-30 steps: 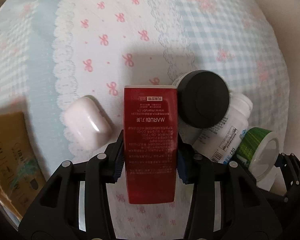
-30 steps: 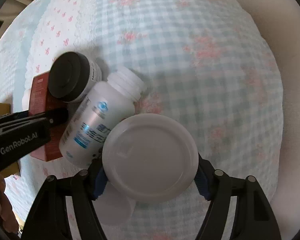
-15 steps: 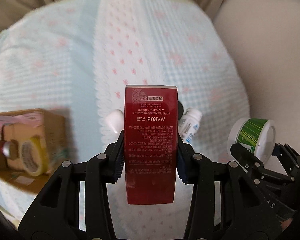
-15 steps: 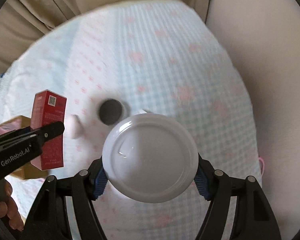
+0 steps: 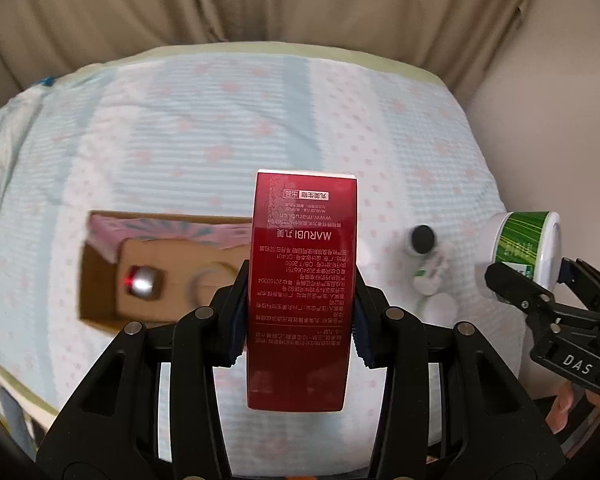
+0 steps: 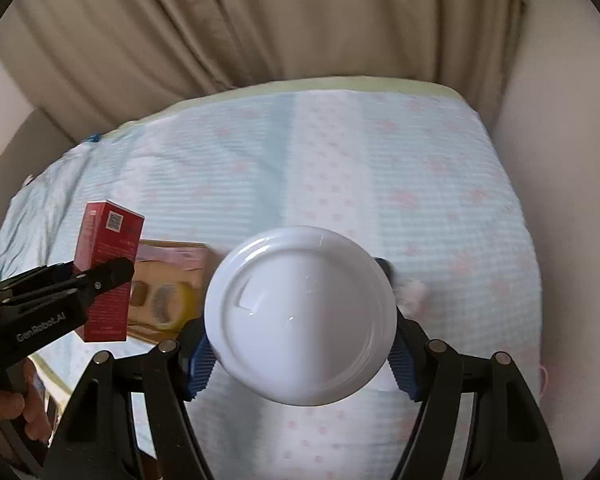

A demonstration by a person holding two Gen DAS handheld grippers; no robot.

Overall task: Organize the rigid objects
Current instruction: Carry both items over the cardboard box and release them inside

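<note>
Left tool point(image 5: 298, 318): fingers closed onto the long side faces of the red box point(image 5: 302, 288), blue pads point(image 5: 236, 322) pressing both flanks about mid-length. Box held in the air above the bed point(image 5: 180, 140). Long axis runs along the fingers, far end pointing away from the camera; printed face toward the lens, text reading upside down. In the right wrist view the same box point(image 6: 110, 272) stands roughly upright, QR-coded end up, with the left tool point(image 6: 100, 276) gripping its lower half.

Cardboard box point(image 5: 100, 276) lies open on the bed, behind and left of the red box; a tape roll point(image 6: 168, 300) and a small metallic item point(image 5: 142, 284) sit inside.

Further right on the bed: black-capped jar point(image 5: 420, 238) and a white bottle point(image 5: 432, 276) just beside it, blurred.

Right tool point(image 6: 300, 354): fingers set wide, clamped on the white jar point(image 6: 300, 326) across its diameter, blue pads point(image 6: 200, 360) on opposite sides. Jar held off the bed, flat white lid facing the camera. From the left wrist view the jar point(image 5: 520, 248) shows a green label, axis lying roughly sideways.
</note>
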